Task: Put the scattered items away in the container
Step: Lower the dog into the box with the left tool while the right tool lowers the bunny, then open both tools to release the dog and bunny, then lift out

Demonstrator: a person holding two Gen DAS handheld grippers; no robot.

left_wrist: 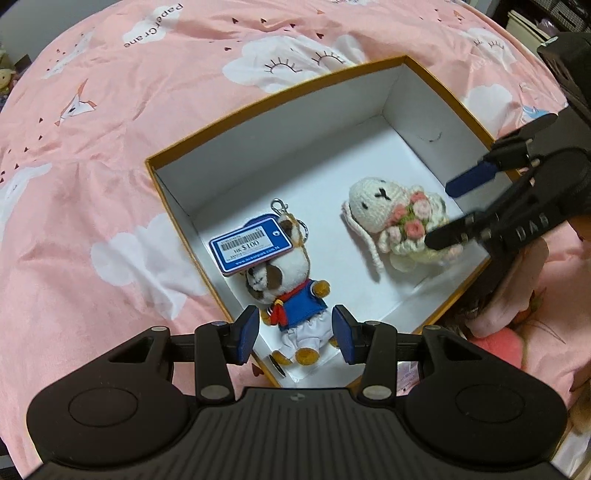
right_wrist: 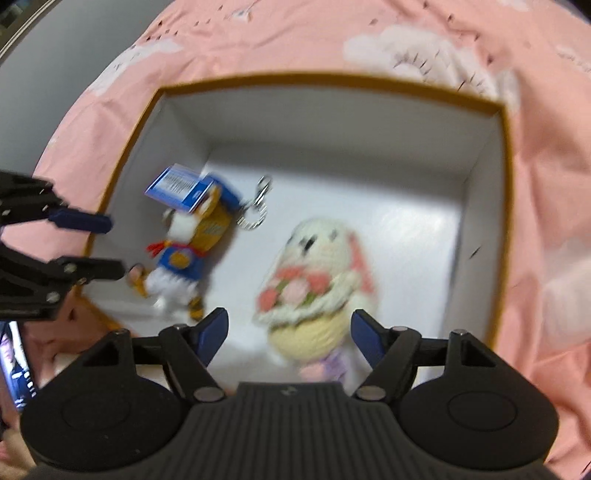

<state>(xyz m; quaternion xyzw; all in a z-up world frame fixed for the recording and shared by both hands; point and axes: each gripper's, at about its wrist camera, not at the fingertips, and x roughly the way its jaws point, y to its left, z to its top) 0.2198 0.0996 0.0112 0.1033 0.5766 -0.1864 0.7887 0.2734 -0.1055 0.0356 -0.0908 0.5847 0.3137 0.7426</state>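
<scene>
An open box [left_wrist: 266, 101] with an orange rim and white inside lies on the pink bedsheet; it also shows in the right wrist view [right_wrist: 332, 80]. Inside lie a plush dog keychain [left_wrist: 291, 291] in a blue sailor top with a blue price tag [left_wrist: 249, 245], and a crocheted white bunny [left_wrist: 399, 218] holding a flower bouquet. Both show in the right wrist view: the dog [right_wrist: 184, 254] and the bunny [right_wrist: 317, 273]. My left gripper [left_wrist: 295, 334] is open, its pads on either side of the dog's lower body. My right gripper [right_wrist: 290, 338] is open and empty just above the bunny; it also shows in the left wrist view [left_wrist: 443, 214].
The pink sheet [left_wrist: 92, 184] with white clouds surrounds the box. Pink soft items [left_wrist: 506, 332] lie right of the box. A phone screen [right_wrist: 14, 365] sits at the lower left of the right wrist view. Dark furniture [left_wrist: 546, 14] stands beyond the bed.
</scene>
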